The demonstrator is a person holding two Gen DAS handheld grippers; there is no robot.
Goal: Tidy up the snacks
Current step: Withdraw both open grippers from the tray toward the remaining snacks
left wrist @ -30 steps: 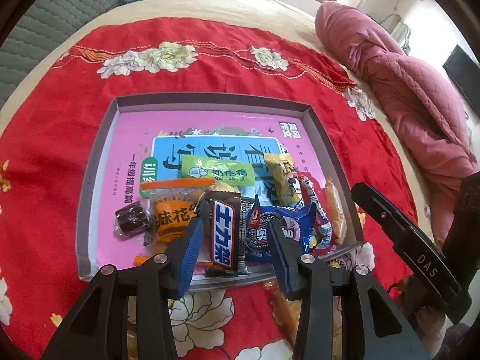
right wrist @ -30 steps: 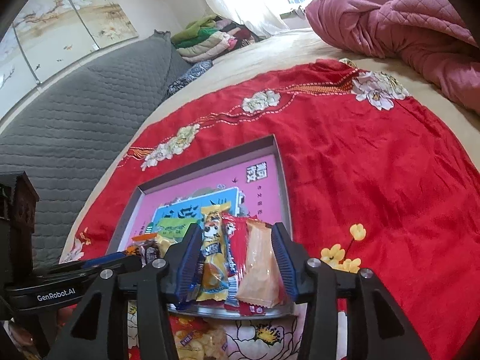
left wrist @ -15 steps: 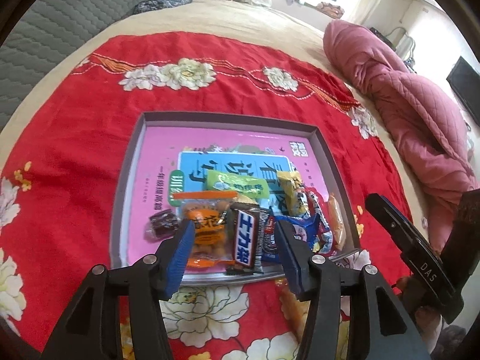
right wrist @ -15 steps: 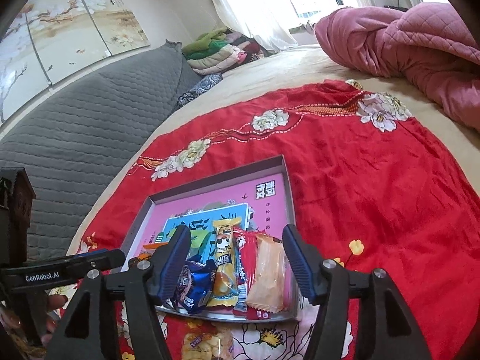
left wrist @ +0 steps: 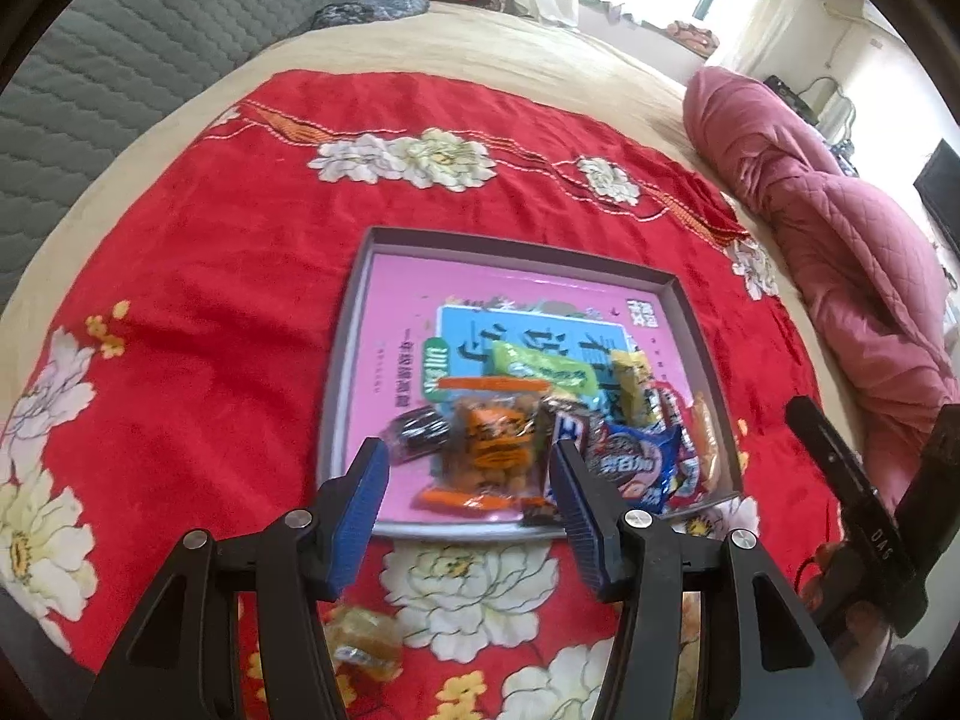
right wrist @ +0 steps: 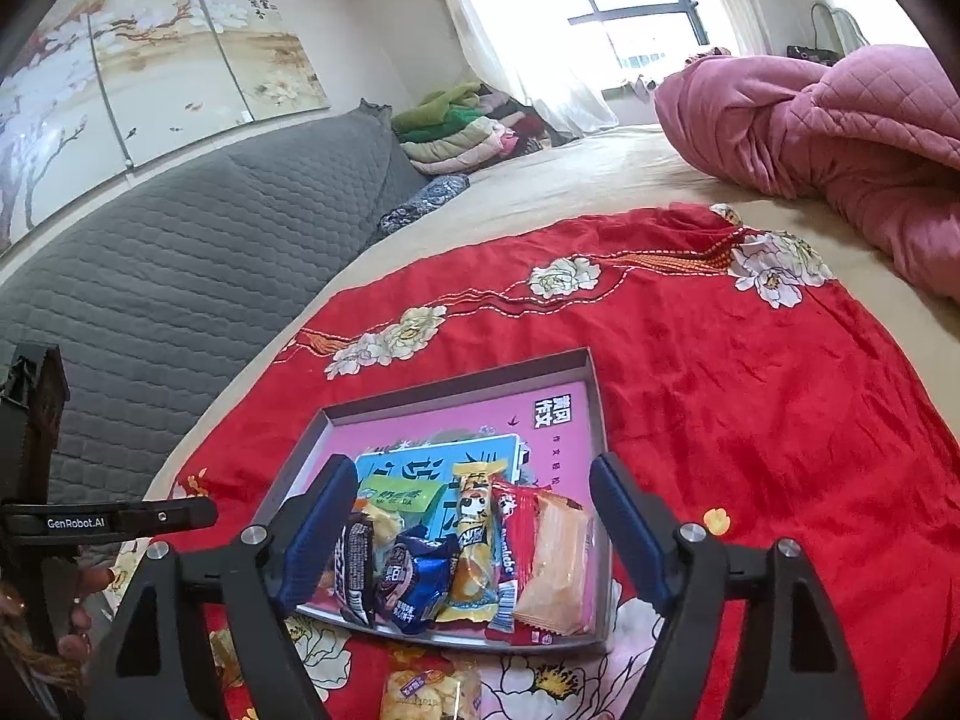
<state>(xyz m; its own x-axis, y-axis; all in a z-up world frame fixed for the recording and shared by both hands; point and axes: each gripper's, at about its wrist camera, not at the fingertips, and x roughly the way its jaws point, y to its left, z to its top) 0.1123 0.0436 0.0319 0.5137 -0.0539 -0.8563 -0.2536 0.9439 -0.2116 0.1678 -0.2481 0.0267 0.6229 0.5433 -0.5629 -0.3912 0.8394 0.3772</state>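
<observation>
The left gripper [left wrist: 468, 495] hangs wide apart and empty above the near edge of the tray [left wrist: 351, 354]; the right gripper [right wrist: 471, 516] is likewise spread wide, holding nothing. The snacks sit crowded along the tray's near side: an orange packet [left wrist: 495, 450], a blue cookie pack [right wrist: 414, 576], a yellow bar [right wrist: 474, 546] and a pale wafer pack [right wrist: 555, 564], overlapping so their edges are partly hidden. A small candy [left wrist: 366, 642] lies blurred on the red cloth [left wrist: 198, 312] nearer than the tray, and another packet [right wrist: 429, 693] is cut off by the frame's bottom edge. The cloth covers a beige bed [right wrist: 600, 180], with a pink quilt [right wrist: 840, 120] to the far right.
</observation>
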